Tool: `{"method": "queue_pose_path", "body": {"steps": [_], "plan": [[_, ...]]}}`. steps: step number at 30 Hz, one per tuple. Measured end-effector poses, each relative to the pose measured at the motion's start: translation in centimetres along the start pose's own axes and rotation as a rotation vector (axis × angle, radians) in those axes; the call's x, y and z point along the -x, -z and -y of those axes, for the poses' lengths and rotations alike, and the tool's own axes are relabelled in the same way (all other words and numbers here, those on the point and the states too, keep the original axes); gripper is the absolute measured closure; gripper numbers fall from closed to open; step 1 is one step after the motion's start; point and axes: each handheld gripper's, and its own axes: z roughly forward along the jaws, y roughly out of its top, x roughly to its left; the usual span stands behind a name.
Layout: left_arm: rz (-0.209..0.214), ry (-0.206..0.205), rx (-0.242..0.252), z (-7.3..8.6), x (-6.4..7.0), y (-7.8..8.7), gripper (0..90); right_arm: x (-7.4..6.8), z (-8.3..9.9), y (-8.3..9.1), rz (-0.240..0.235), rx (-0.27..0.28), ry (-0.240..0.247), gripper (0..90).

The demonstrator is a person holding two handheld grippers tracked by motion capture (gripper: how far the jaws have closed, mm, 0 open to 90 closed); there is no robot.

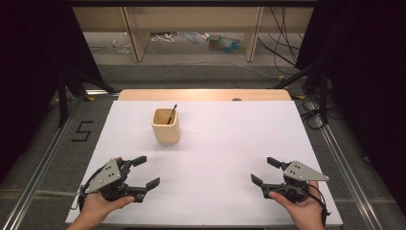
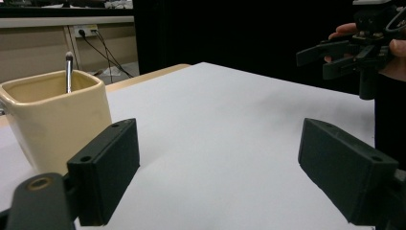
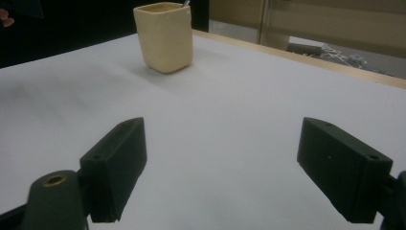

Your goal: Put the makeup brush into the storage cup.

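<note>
We hold the left gripper (image 1: 146,173) low, jaws wide apart. Right gripper (image 1: 262,170) likewise spread, both hands near us

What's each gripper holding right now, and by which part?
Nothing. The left gripper and the right gripper are both open over the bare white table. The cup with the brush stands apart, untouched.

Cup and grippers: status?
Left gripper open, right gripper open, both empty, near table edge. Beige cup upright, far centre, brush inside. Nothing between.
</note>
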Motion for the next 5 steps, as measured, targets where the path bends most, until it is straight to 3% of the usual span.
{"method": "queue_pose_path", "body": {"steps": [3, 4, 5], "plan": [[0.009, 0.0, 0.002, 0.07, 0.09, -0.12, 14.7, 0.03, 0.08, -0.11, -0.014, 0.002, -0.012, 18.6], [0.016, -0.017, 0.004, 0.04, -0.01, -0.13, 14.8, 0.04, 0.08, -0.11, -0.015, 0.001, -0.013, 18.6], [0.005, -0.004, -0.002, 0.03, 0.09, -0.06, 14.8, 0.06, 0.05, -0.02, -0.005, -0.01, -0.008, 18.6]]}}
